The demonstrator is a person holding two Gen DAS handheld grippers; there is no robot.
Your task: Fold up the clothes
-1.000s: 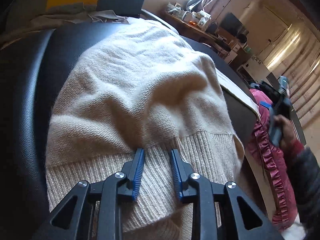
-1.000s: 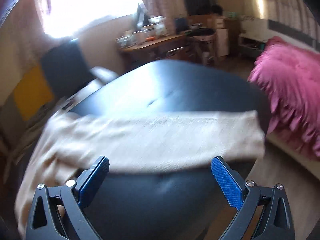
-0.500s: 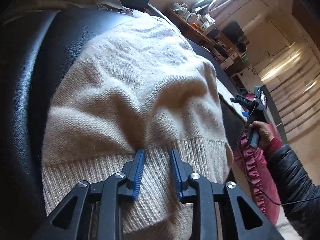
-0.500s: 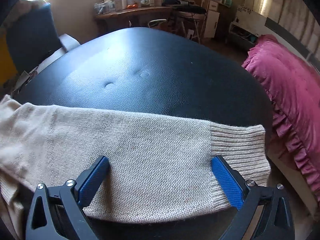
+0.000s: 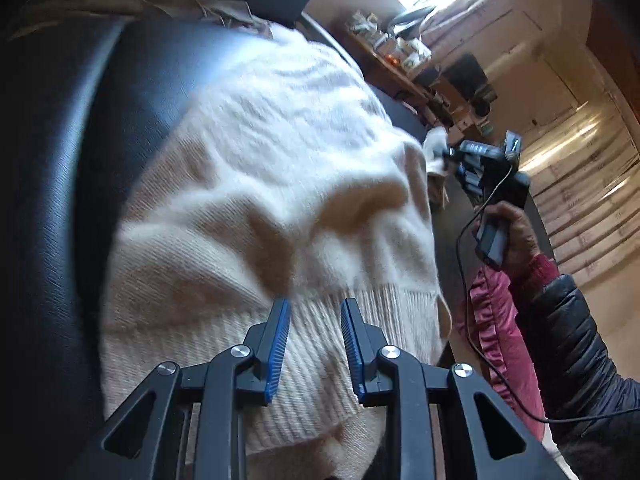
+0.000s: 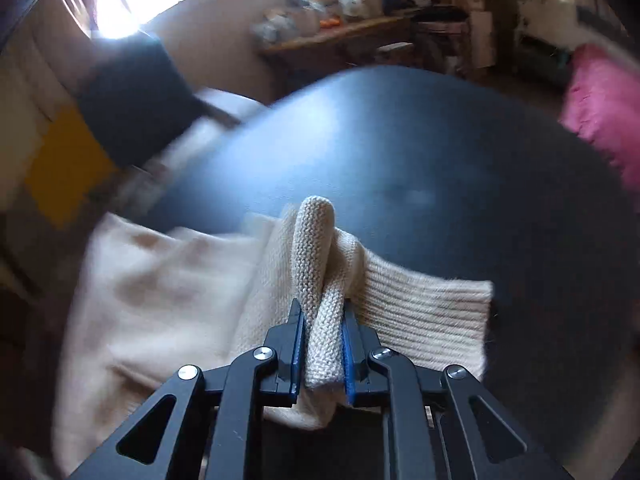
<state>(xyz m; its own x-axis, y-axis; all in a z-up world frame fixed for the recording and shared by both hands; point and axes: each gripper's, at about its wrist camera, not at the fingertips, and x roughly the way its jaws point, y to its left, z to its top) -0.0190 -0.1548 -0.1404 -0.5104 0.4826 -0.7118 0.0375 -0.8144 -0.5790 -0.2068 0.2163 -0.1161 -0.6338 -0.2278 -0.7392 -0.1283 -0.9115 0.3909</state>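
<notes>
Now the right gripper (image 6: pixel 322 344) was clamped on the sleeve (image 6: pixel 316 280) of the cream knit sweater (image 5: pixel 280 184), pads pinching a bunched fold of knit just inboard of the ribbed cuff (image 6: pixel 432 312). Half a sec earlier those same fingers stood wide apart, straddling the sleeve as it lay flat across the black padded seat (image 6: pixel 400 152); so the grab had only just happened. The cuff end hung off to the right of the pinch, the rest of the sleeve trailing left toward the sweater body. Bkgd in the right wrist view was smeared, so the gripper was prob. moving w/ the sleeve already.

Left gripper (image 5: pixel 316 344) sat on the ribbed hem (image 5: pixel 384 320), fingers a little apart w/ knit showing between them; not pinching anything as far as could be seen. That matched the earlier pics, same spot on the hem, same gap. The body of the sweater was spread over the seat, wrinkled. From the left wrist view the person's right hand (image 5: pixel 516 236) and its gripper were up by the far edge of the sweater, closer in than before.

Judgement: w/ the sleeve gripped, it could be carried over onto the body for a sleeve fold, left side holding the hem down. Loose knit may slip or drag the body along.
</notes>
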